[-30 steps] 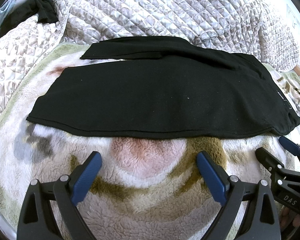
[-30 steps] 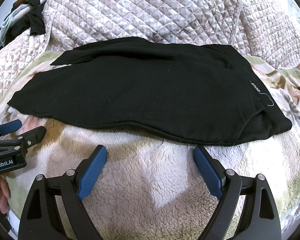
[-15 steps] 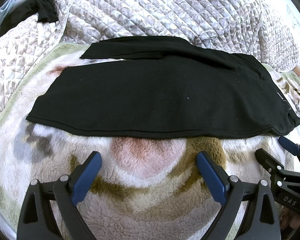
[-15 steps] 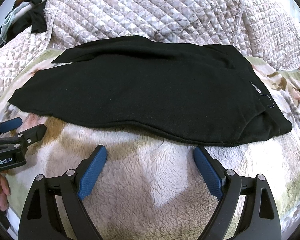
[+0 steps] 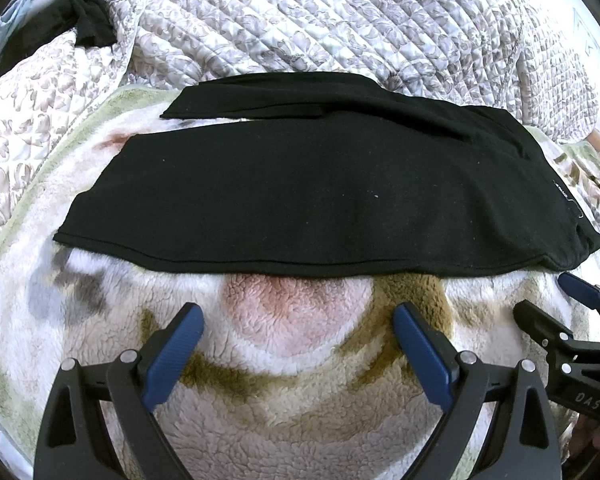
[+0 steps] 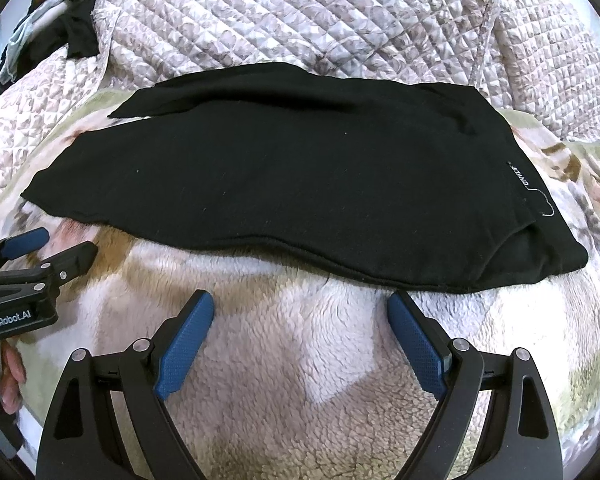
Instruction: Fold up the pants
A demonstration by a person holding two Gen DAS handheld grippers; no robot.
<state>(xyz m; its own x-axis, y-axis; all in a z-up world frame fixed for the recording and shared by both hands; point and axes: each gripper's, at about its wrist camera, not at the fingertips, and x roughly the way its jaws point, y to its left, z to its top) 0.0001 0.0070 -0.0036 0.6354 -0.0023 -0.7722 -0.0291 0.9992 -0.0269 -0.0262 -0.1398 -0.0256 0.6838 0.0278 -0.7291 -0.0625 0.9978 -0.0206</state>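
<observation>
One pair of black pants (image 5: 320,196) lies flat across a fleece blanket (image 5: 296,360) on the bed, waistband to the right with a small white label (image 6: 518,174) near it, hems to the left; the two legs are nearly stacked, the far leg's hem showing beyond the near one. Two grippers are present. The left gripper (image 5: 298,344) and the right gripper (image 6: 300,328) both hover just short of the near edge of the pants, jaws spread wide, holding nothing and not touching the cloth. Assessment: the next fold is not yet begun. To do it well, each gripper should take the near edge through both layers, one toward the hems and one toward the waistband, then lift evenly so the legs stay aligned and no crease is dragged in. One quilted bedspread (image 5: 300,20) lies behind. One dark garment (image 5: 88,24) sits in the far left corner, well apart.
</observation>
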